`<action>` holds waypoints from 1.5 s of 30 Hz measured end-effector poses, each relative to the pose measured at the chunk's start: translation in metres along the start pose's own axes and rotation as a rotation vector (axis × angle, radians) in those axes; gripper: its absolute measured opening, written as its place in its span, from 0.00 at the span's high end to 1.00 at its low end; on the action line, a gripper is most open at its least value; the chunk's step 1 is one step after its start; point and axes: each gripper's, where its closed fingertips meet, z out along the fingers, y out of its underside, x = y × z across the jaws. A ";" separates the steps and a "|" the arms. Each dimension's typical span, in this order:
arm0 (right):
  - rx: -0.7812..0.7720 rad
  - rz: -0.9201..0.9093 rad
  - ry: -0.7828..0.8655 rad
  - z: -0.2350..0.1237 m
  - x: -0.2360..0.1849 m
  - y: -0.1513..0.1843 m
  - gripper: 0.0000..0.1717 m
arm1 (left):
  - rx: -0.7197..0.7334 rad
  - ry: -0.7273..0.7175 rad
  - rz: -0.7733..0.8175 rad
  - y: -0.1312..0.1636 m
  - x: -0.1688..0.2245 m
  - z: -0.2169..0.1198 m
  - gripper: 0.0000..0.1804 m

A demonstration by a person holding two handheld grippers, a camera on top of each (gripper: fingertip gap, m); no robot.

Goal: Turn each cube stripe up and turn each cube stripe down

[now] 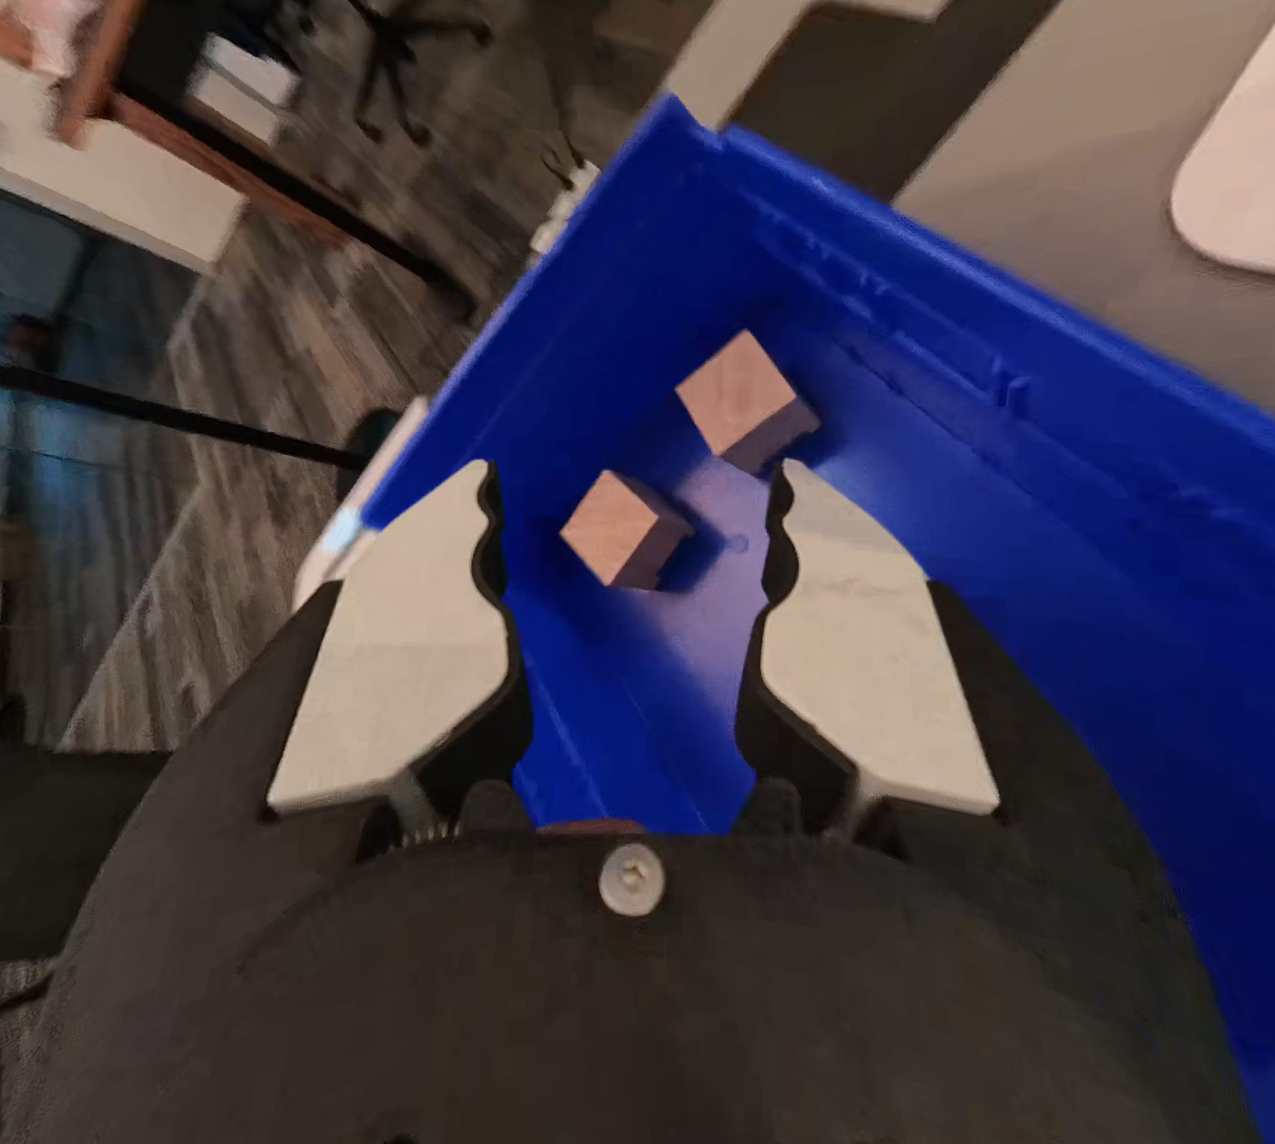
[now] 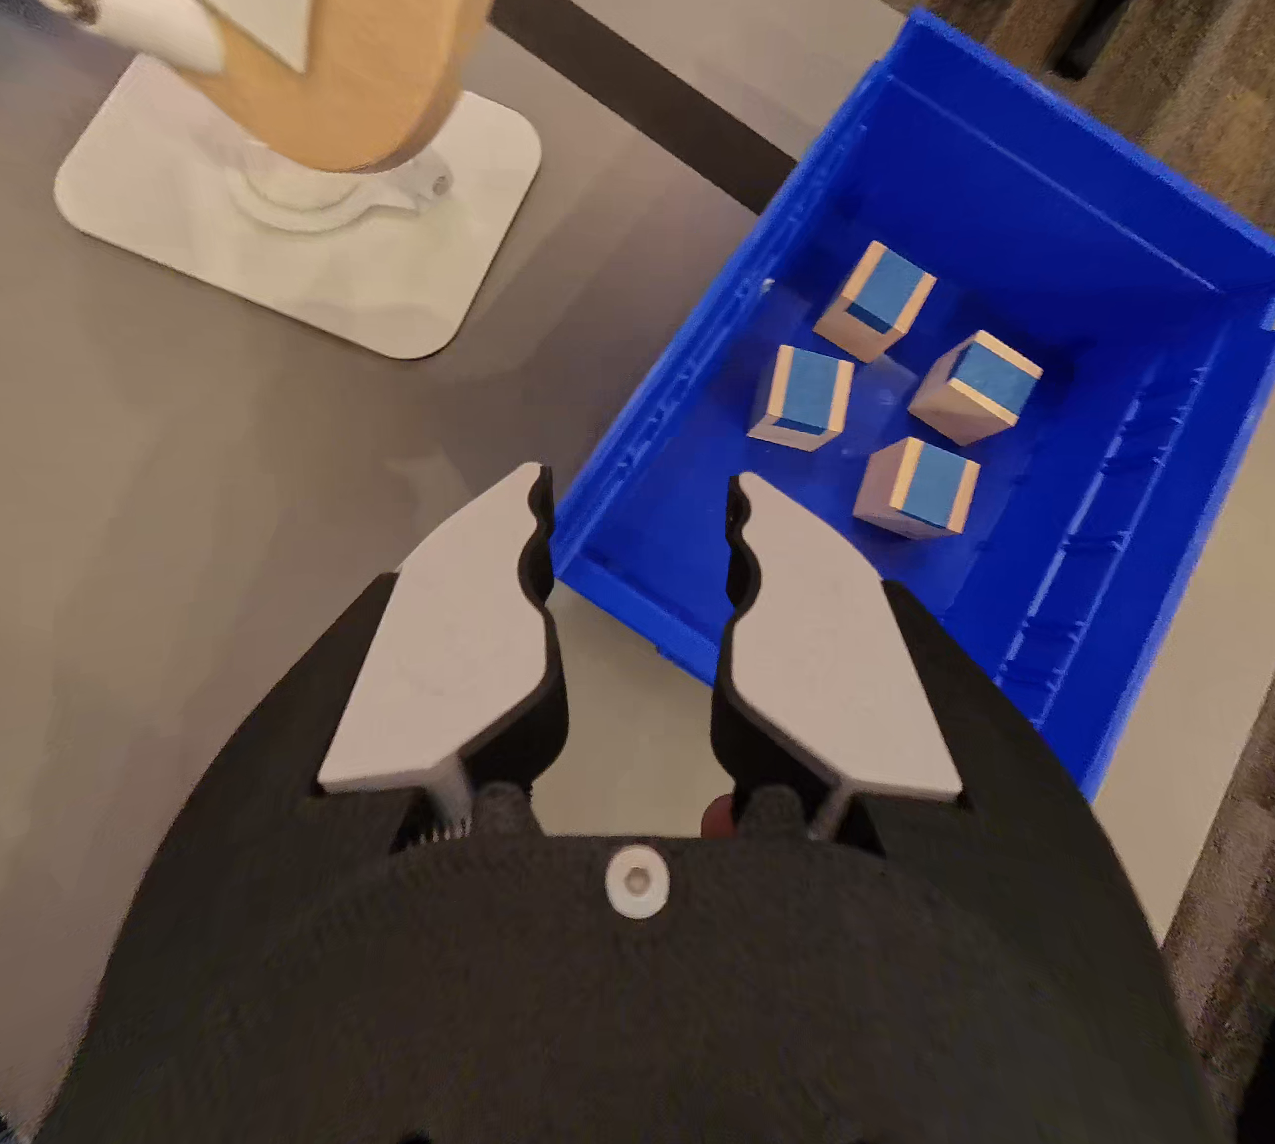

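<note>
Four cubes [image 2: 897, 393] are sitting in the blue bin [image 2: 1076, 200] on the grey table [image 2: 207, 490], all showing a blue stripe on top from my right camera. I'm judging the stripe-up pass done and the stripe-down pass starting. My left gripper [image 1: 635, 511] is hovering wide over two cubes, gripping nothing; my right gripper [image 2: 641, 524] is waiting spread and bare at the bin's near corner. Next I'm needing to straddle one cube squarely. No legible writing is showing anywhere.
</note>
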 end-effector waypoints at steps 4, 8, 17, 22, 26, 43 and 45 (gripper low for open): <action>0.011 -0.023 -0.059 -0.001 -0.020 0.000 0.72 | -0.054 0.175 0.169 0.006 0.024 0.045 0.61; 0.005 -0.042 -0.076 -0.003 -0.029 0.002 0.72 | -0.120 0.319 0.273 0.013 0.040 0.074 0.61; 0.019 -0.052 -0.104 -0.001 -0.043 0.002 0.73 | -0.196 0.471 0.281 0.018 0.053 0.100 0.67; 0.059 -0.079 -0.158 -0.003 -0.064 -0.009 0.74 | -0.128 0.362 0.197 0.023 0.047 0.087 0.71; 0.134 -0.120 -0.264 -0.012 -0.103 -0.028 0.74 | -0.014 0.233 0.130 0.016 0.039 0.049 0.72; 0.464 0.204 -1.491 -0.059 -0.342 -0.165 0.62 | 1.055 0.167 -0.004 -0.159 0.160 -0.286 0.72; 0.444 0.223 -1.621 -0.067 -0.364 -0.167 0.59 | 1.069 0.167 0.034 -0.166 0.182 -0.297 0.72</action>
